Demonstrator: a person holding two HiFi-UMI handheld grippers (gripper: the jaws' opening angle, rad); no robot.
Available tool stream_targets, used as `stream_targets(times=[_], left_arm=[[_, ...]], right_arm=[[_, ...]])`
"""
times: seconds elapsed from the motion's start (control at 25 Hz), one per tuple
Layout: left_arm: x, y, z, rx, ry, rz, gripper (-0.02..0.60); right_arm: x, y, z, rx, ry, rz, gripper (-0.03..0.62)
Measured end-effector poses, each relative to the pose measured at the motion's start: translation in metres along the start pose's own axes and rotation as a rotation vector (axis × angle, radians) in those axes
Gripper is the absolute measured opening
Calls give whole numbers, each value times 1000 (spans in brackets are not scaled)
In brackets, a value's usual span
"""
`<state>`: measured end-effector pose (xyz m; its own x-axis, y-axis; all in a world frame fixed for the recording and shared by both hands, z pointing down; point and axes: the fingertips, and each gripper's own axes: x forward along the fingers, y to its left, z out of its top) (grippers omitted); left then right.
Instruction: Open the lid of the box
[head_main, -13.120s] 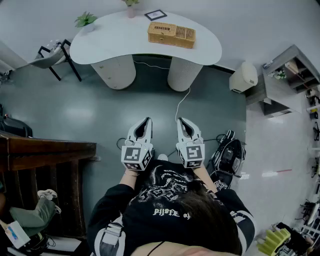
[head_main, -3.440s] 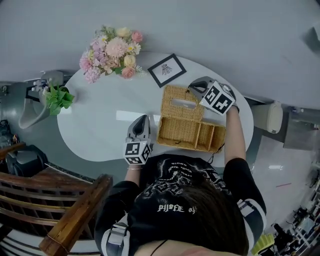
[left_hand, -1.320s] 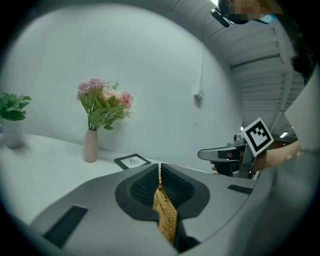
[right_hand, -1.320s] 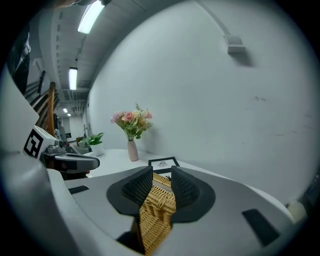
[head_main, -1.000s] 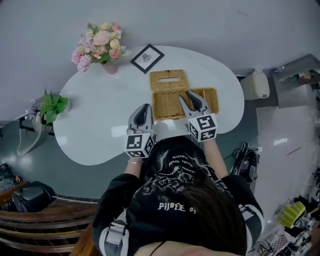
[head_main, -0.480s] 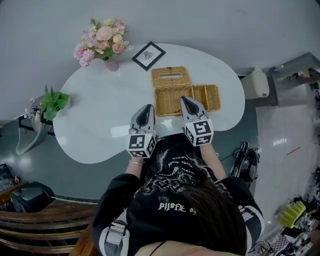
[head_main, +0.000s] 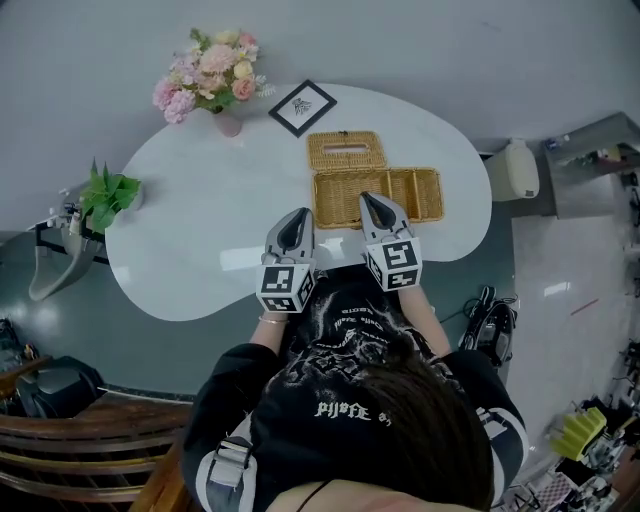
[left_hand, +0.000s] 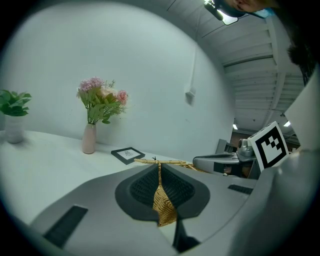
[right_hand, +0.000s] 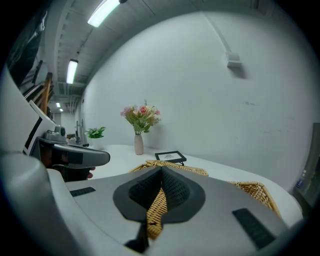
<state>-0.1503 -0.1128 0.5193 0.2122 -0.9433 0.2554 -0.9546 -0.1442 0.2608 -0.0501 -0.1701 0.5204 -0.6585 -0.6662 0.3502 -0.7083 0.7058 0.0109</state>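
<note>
Now the right claw (head_main: 368, 200) has its jaws pressed together with nothing between them, and its tip hangs over the near rim of the wicker box (head_main: 405, 195), which stands open. The lid (head_main: 345, 150) lies flat just beyond this claw, turned back against the far rim of the box. The left claw (head_main: 297, 216), also closed and empty, is just beside the right one, over bare white table (head_main: 200, 210). The left end of the box is just ahead of it, to its right. Left of this claw the table runs wide to its curved edge, and far ahead stand flowers (head_main: 213, 70) and a small frame (head_main: 303, 107). Both claws point forward and slightly down, nearly parallel. The hands are mostly covered by the marker cubes (head_main: 283, 288), and in each gripper view only a thin strip of wicker shows between the closed jaws.
</note>
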Motion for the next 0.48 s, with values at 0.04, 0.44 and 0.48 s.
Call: stream_targets(times=[0.04,0.44,0.48], left_arm=[[-1,0,-1,-2,1,1,31],[-5,5,-6,-11,1,13,31],[-5,5,-7,-12,3,15,31]], right_arm=[[0,1,-1,-13,3,1,25],[-7,2,-6,-26,6,-2,25],[-7,2,-6,-26,6,0,25]])
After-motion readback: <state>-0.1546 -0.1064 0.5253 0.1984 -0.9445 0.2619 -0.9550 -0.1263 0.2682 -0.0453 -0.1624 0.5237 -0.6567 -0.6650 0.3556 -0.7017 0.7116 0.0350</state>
